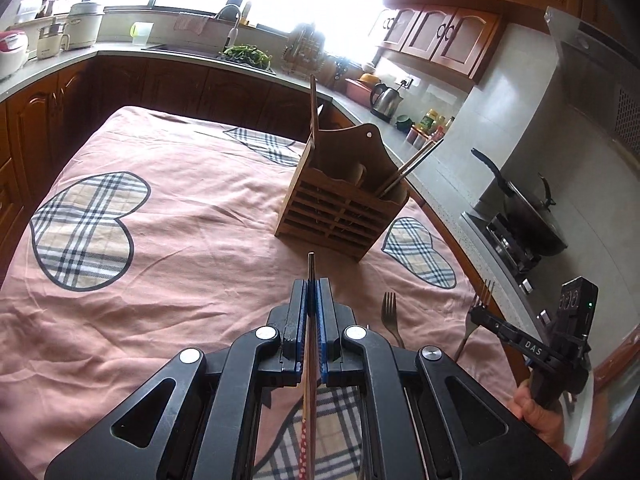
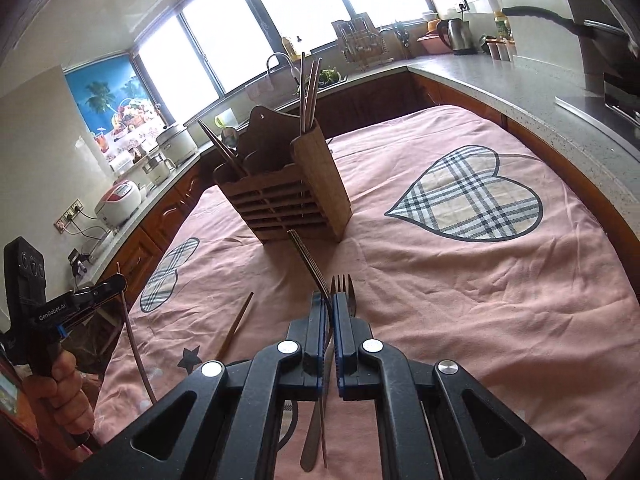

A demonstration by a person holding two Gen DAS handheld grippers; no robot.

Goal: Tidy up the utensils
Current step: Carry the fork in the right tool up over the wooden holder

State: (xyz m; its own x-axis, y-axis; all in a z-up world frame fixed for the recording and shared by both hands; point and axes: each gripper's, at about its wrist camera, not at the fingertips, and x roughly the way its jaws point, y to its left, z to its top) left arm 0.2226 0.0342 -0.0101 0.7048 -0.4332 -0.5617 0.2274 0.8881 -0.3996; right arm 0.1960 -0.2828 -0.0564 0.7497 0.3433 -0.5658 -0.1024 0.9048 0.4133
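Observation:
A slatted wooden utensil holder (image 1: pixel 340 196) stands on the pink cloth, with chopsticks and a spoon in its compartments; it also shows in the right wrist view (image 2: pixel 284 196). My left gripper (image 1: pixel 313 284) is shut on a chopstick (image 1: pixel 311 268) and holds it just short of the holder. My right gripper (image 2: pixel 329 300) is shut on a metal fork (image 2: pixel 308 260), lifted above the cloth; it shows at the right of the left wrist view (image 1: pixel 476 312). A second fork (image 1: pixel 390 312) lies on the cloth, seen under my right gripper (image 2: pixel 345 286). A loose chopstick (image 2: pixel 236 328) lies to its left.
The pink cloth with plaid hearts (image 1: pixel 160 240) covers the table. Kitchen counters (image 1: pixel 432 176) run around it, with a kettle (image 1: pixel 386 98), a wok on the stove (image 1: pixel 528 216), a sink (image 1: pixel 200 46) and rice cookers (image 2: pixel 120 200).

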